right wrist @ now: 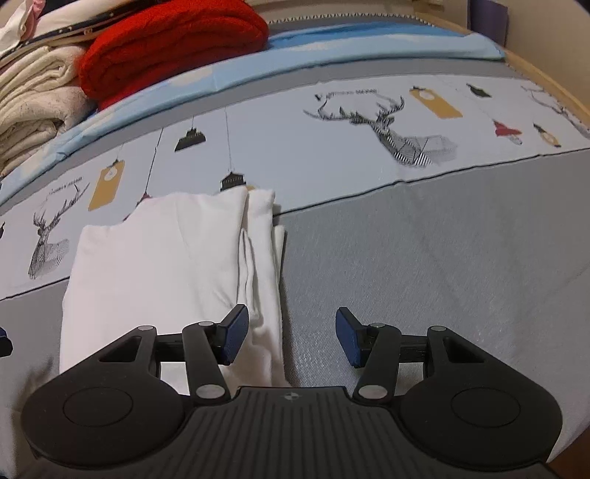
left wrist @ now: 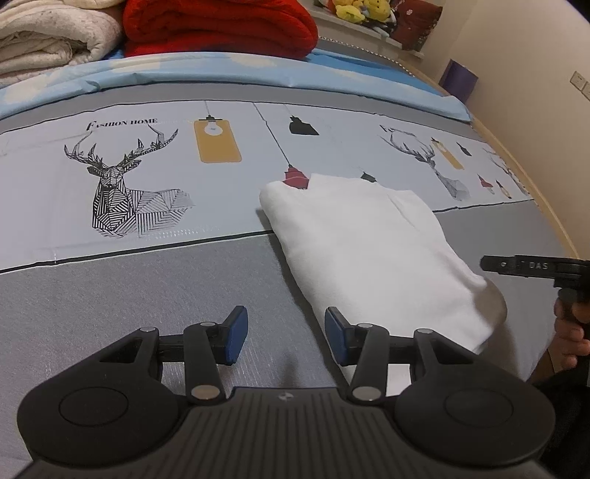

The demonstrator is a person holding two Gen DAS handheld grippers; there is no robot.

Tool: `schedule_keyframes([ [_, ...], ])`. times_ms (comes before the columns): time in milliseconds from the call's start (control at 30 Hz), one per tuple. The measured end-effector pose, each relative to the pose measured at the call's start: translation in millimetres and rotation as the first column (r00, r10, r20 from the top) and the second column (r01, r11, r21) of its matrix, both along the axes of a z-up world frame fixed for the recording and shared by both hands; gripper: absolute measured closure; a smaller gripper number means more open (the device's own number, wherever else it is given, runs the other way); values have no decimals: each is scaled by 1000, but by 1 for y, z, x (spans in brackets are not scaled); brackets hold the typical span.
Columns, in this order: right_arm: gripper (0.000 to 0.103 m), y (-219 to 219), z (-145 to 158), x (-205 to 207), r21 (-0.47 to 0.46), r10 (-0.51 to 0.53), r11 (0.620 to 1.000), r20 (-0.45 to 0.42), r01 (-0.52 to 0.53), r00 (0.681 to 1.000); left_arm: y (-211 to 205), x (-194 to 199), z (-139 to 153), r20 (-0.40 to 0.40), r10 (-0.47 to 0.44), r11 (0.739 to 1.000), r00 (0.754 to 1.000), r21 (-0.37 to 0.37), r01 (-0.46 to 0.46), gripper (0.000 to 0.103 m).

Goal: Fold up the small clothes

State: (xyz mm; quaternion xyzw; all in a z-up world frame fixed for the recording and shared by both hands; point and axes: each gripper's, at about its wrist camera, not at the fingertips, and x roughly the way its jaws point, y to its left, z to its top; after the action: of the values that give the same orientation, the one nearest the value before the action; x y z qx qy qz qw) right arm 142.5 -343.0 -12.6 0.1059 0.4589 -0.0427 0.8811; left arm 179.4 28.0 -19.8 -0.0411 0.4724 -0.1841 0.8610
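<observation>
A white garment point(left wrist: 372, 243) lies folded into a long strip on the grey bedspread; in the right wrist view the same white garment point(right wrist: 166, 265) shows its layered right edge. My left gripper point(left wrist: 285, 337) hovers open over the strip's near left edge, its right pad above the cloth, nothing pinched. My right gripper point(right wrist: 291, 339) is open too, left pad over the garment's near right edge, right pad over bare bedspread. The right gripper's black body point(left wrist: 534, 269) and the person's hand point(left wrist: 569, 339) show at the far right of the left wrist view.
The bedspread point(left wrist: 147, 294) carries a pale band printed with deer and lamps. At the bed's far side lie a folded red blanket point(left wrist: 221, 29), cream blankets point(left wrist: 48, 40) and a light blue sheet. Plush toys point(left wrist: 361, 11) sit on a ledge. A wooden bed edge point(left wrist: 545, 191) runs on the right.
</observation>
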Motion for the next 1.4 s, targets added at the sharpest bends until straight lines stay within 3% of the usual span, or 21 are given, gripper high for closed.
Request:
schedule_keyframes([
  [33,49,-2,1,-1,7,-3,1000,7,3,1000,0,1,0,0,2,1000,1000,0,-2,55],
  [233,49,-12,3,-4,29,5,1000,14,-6,1000,-8,4,-3,4,12,1000,1000,8,-12,86],
  [633,49,-32,12,-13,48,-11,999,63,8,998,-15,6,-1,36,41,999,999,-4,-41,99],
  [800,51,-36,16,-17,63,-10,998,82,5,997,-13,-2,13,101,49,999,994,-19,-47,103],
  [900,54,-39,17,-20,79,-14,997,90,6,996,-11,-9,24,99,30,999,995,-22,-28,103],
  [1000,53,-43,17,-22,113,-16,994,87,6,996,-20,-19,32,95,-44,999,994,19,42,102],
  [1100,53,-42,13,-22,169,23,985,63,-33,998,-37,-36,26,84,-139,990,987,45,135,94],
  [1200,50,-36,9,-20,199,67,977,33,-73,997,-63,-51,9,69,-254,967,965,29,253,75],
  [1267,50,-31,5,-18,209,88,974,4,-87,996,-80,-57,-2,42,-337,941,940,26,336,53],
  [1333,50,-26,1,-16,220,107,970,-22,-100,994,-101,-68,-13,32,-430,900,902,98,425,46],
  [1400,50,-19,-3,-15,220,137,968,-54,-122,989,-117,-79,-26,32,-499,851,866,205,483,46],
])
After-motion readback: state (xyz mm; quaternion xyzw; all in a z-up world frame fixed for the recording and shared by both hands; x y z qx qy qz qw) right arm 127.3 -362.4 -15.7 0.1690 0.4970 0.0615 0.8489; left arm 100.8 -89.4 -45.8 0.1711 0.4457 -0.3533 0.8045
